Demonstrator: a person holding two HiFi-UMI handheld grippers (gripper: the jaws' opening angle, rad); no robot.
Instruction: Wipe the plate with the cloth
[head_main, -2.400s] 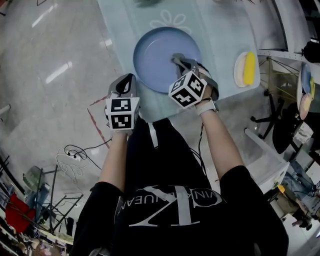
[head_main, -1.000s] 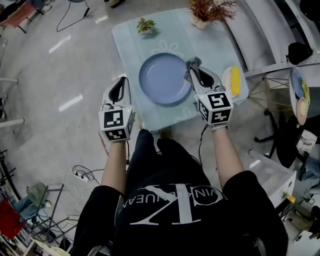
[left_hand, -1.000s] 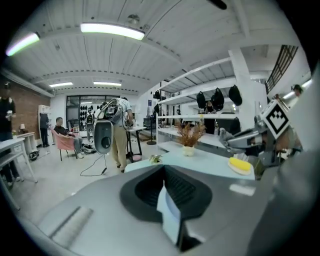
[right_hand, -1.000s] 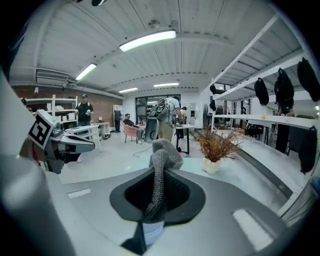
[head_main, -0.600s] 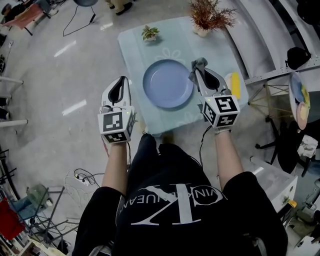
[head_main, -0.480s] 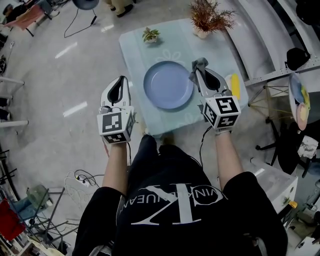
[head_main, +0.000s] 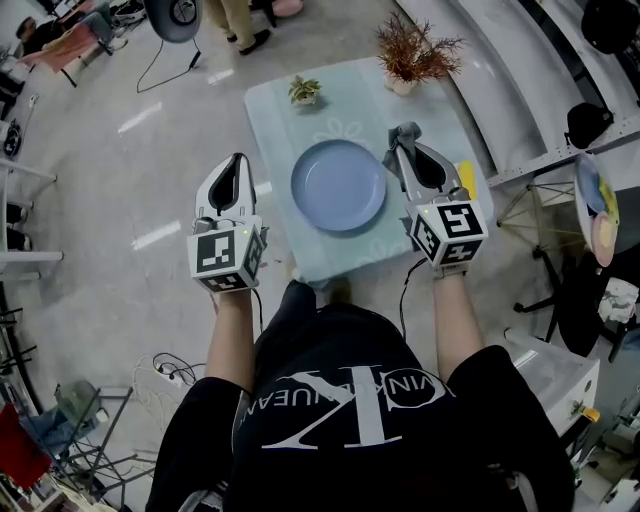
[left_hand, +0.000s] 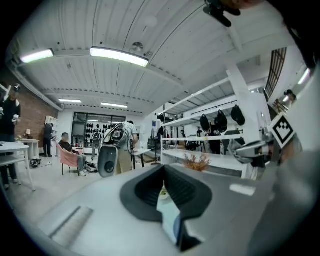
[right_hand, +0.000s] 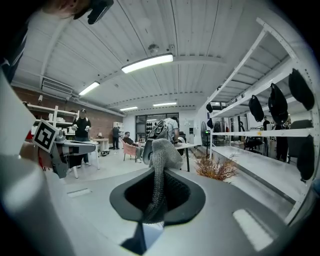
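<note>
Open workshop hall, grey floor; small pale blue tabletop (head_main: 282, 125) below. Blue plate (head_main: 338, 185) sits mid-tabletop, bare. Right gripper (head_main: 404, 143) held just right of the plate's far edge, fingers pinching a grey knitted cloth (right_hand: 161, 155) that bunches past the tips. Left gripper (head_main: 237, 162) off the tabletop's left edge, fingers pressed together, empty. To wipe well, probably: lay the cloth flat on the plate, use light pressure and overlapping sweeps out to the rim; the left could steady the rim against sliding.
</note>
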